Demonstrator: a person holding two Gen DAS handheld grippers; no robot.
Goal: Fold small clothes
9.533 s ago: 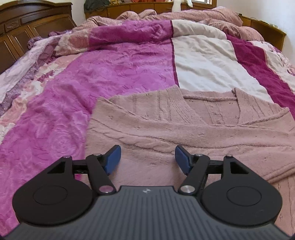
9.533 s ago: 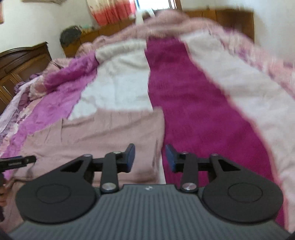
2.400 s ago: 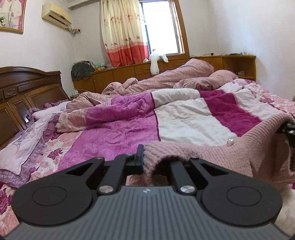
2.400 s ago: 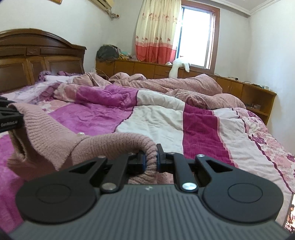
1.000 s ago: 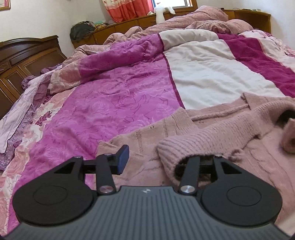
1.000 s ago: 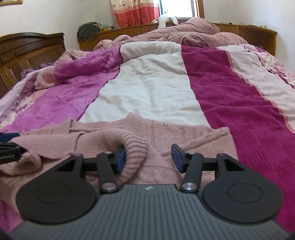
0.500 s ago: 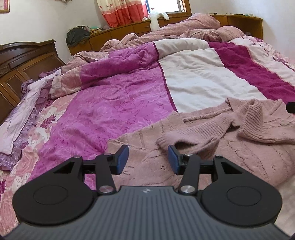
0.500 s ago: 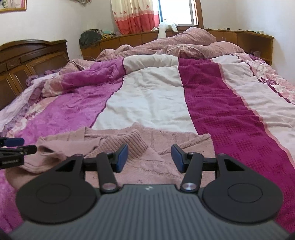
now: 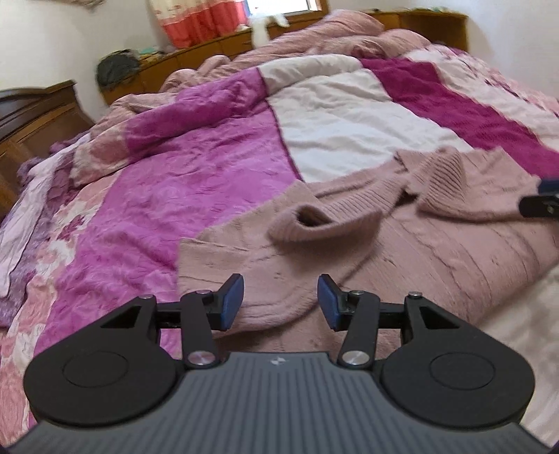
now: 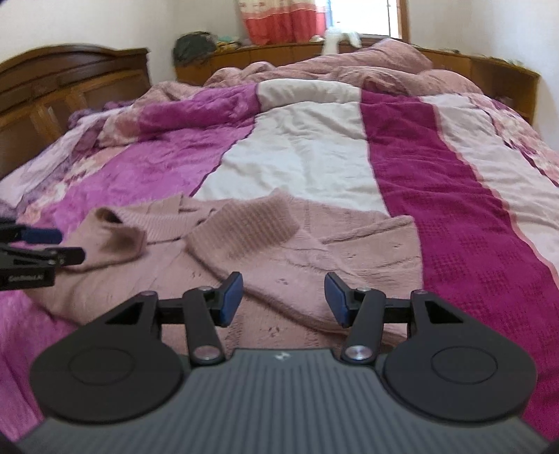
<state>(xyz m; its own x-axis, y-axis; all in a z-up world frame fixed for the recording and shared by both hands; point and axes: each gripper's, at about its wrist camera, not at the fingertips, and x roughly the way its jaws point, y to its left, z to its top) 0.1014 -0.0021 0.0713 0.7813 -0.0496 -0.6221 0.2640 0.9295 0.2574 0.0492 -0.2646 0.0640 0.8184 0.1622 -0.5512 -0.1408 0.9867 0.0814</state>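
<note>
A: Hovering over the knitwear, the left gripper [image 9: 280,301] has its blue fingers [image 9: 231,302] set well apart, with nothing between them.

B: And the right gripper [image 10: 283,299]?

A: Much the same: its fingers [image 10: 231,299] stand wide and hold nothing, above the near part of the pink sweater [image 10: 307,258].

B: Where does the sweater lie?

A: Flat on the bed, on the striped quilt [image 9: 195,181], close in front of both grippers. Both sleeves are folded in across the body. The left sleeve's cuff [image 9: 307,223] lies open just beyond the left fingers; the right sleeve's ribbed cuff [image 10: 244,223] lies beside it, near the neckline.

B: Can each camera see the other gripper?

A: Yes. The right one's tip shows at the right edge of the left view [image 9: 541,202], and the left one pokes in at the left edge of the right view [image 10: 35,251], beside that open cuff.

B: Beyond the sweater?

A: Rumpled pink bedding [image 10: 335,70], a dark wooden headboard [image 10: 70,80], and a curtained window [image 10: 279,21].
</note>
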